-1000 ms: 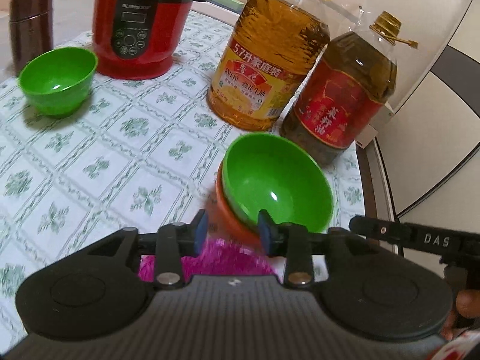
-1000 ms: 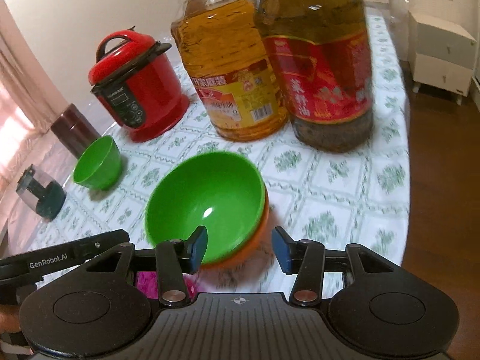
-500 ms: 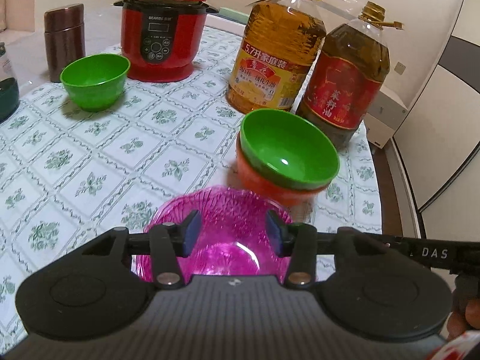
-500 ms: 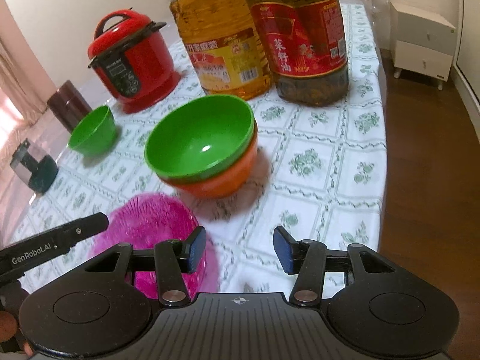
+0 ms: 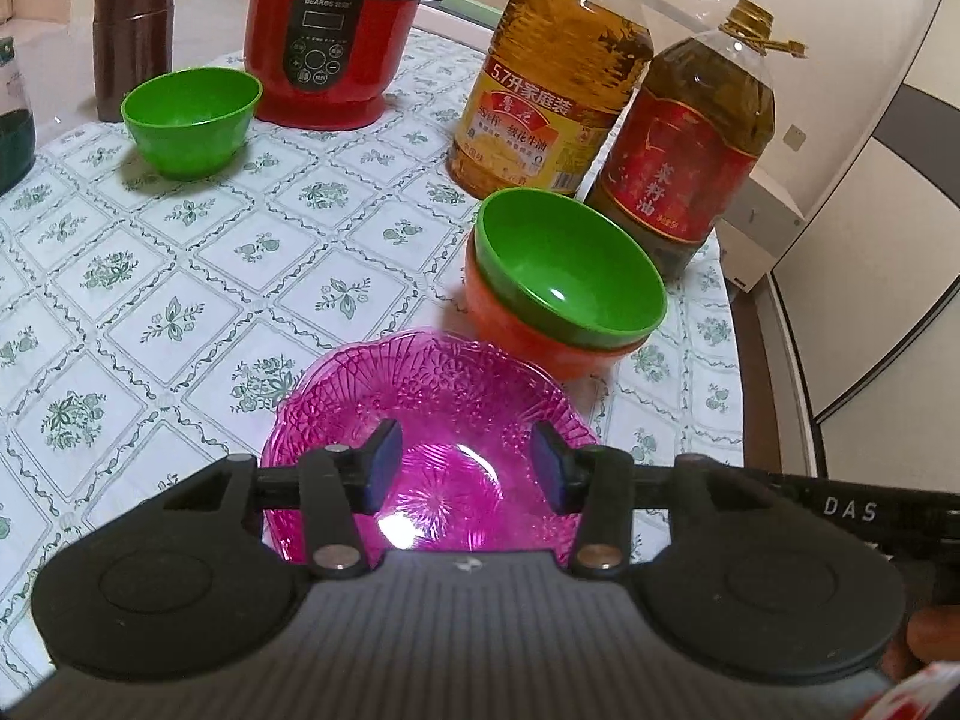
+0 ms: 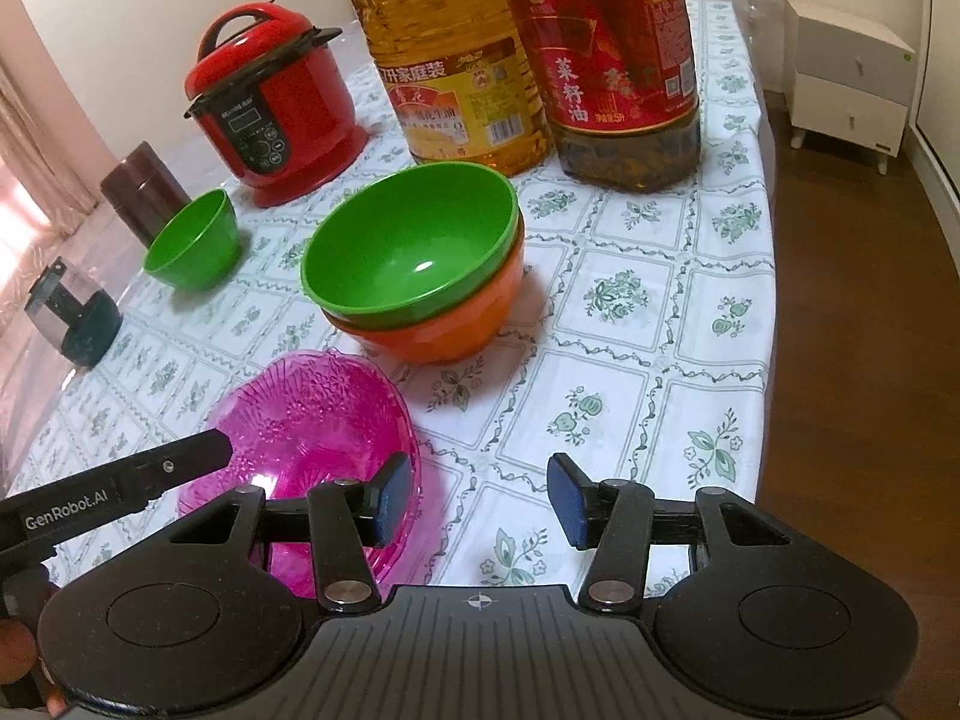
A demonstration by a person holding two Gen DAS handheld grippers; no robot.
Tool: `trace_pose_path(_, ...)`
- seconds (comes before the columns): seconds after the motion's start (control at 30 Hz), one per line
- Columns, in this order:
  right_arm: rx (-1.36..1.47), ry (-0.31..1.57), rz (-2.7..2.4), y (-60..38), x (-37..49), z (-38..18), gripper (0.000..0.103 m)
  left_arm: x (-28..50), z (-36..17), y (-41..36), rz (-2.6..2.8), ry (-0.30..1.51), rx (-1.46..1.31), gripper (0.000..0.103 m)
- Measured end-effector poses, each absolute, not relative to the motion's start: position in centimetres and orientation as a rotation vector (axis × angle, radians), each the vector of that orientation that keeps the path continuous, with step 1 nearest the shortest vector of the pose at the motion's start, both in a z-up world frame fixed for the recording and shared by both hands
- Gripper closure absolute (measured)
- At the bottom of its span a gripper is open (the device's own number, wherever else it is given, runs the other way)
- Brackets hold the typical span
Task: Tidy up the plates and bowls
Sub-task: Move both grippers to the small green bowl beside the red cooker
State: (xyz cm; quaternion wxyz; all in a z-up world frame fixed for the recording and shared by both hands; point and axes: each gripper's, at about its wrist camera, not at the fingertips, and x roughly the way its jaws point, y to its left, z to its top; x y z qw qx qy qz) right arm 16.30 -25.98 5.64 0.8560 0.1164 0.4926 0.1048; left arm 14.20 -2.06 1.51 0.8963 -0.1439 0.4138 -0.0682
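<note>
Pink dish (image 5: 420,420) sits on the cloth just in front of the stacked bowls (image 5: 570,294), directly under the left gripper (image 5: 459,465). Left jaws part-open, just widened, empty; right gripper (image 6: 480,498) likewise part-open, empty, beside the dish's right rim. Left is better placed.

Straight beyond the left jaws, the pink glass dish (image 5: 420,420) lies below them, and past it the green bowl nested in the orange bowl (image 5: 564,294) blocks the way. Two oil bottles (image 5: 612,120) wall off the rear. Ahead of the right jaws the table (image 6: 630,360) lies bare, with the stack beyond and to their left.
</note>
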Motion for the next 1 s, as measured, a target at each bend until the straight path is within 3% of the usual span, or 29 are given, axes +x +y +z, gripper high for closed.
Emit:
trace_pose_path(0.6,0.249,0.971,0.428,-17.6,21.2,9.7,0.052,15.7,3.9,7.6,-0.007,0.812,-0.349,0.056)
trace_pose_path(1.0,0.212,1.030,0.509,-10.0,25.6,8.4,0.052,17.5,3.0,14.7,0.061,0.813,-0.379,0.053)
